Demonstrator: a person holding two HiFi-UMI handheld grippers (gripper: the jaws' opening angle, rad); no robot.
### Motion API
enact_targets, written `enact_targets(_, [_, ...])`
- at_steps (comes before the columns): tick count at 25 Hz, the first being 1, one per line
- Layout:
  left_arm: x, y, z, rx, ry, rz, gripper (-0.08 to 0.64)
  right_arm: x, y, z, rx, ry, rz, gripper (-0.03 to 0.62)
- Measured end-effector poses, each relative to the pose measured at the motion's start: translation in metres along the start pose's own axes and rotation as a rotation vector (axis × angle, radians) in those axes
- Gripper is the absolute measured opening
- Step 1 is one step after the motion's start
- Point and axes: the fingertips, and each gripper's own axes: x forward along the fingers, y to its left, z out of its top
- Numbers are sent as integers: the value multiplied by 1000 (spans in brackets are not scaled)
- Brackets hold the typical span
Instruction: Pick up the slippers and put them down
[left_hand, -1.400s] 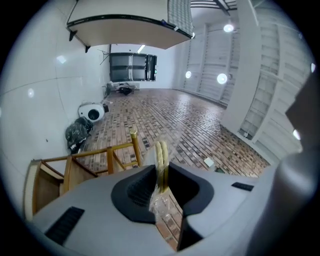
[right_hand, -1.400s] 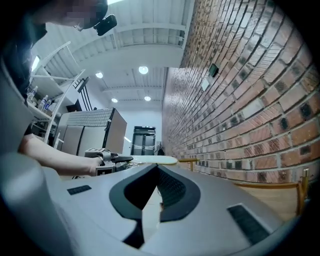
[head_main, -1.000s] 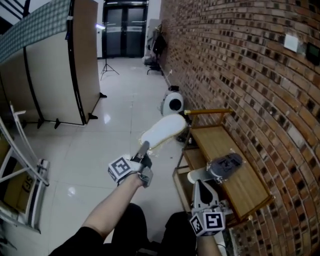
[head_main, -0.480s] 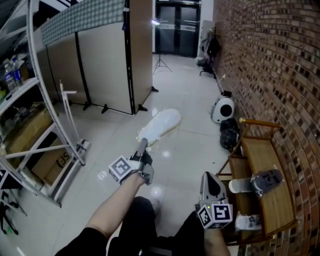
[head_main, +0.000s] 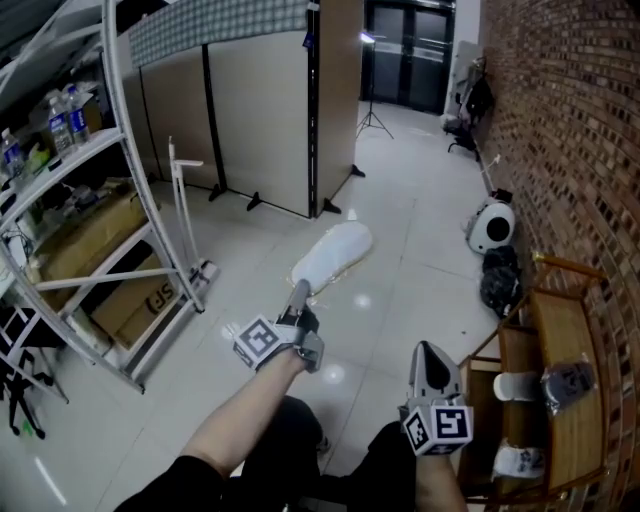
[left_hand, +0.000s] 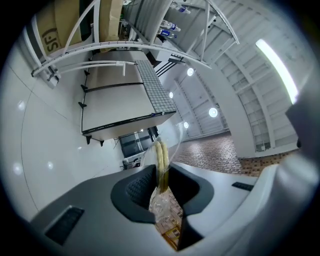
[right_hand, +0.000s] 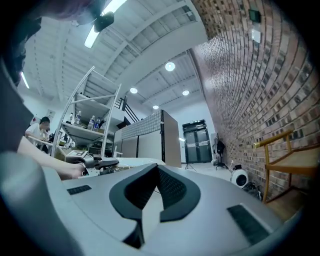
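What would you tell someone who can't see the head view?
The left gripper holds a white slipper out over a shiny white floor. The right gripper is shut and empty, near a wooden rack holding a grey slipper, against a brick wall.

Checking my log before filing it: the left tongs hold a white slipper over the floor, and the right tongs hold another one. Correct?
Wrong about the right tongs: the right gripper view shows their jaws together with nothing between them. The left tongs do hold a white slipper over the floor.
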Motion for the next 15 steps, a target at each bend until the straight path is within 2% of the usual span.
enact_targets(4, [11, 19, -18, -31, 7, -5, 66, 27, -12, -17, -54, 34, 23, 3])
enact_targets(8, [14, 57, -31, 88, 39, 82, 66, 56, -33, -36, -65, 62, 11, 3])
enact_targets(9, [16, 66, -35, 92, 35, 100, 66, 65, -39, -41, -62, 64, 6, 3])
enact_targets(11, [22, 82, -46, 40, 22, 112, 66, 87, -49, -53, -58, 73, -2, 3])
enact_targets(13, [23, 109, -55, 64, 42, 177, 66, 109, -54, -69, -55, 99, -11, 3])
enact_targets(15, [28, 129, -63, 57, 58, 191, 66, 129, -56, -87, -47, 128, -8, 3])
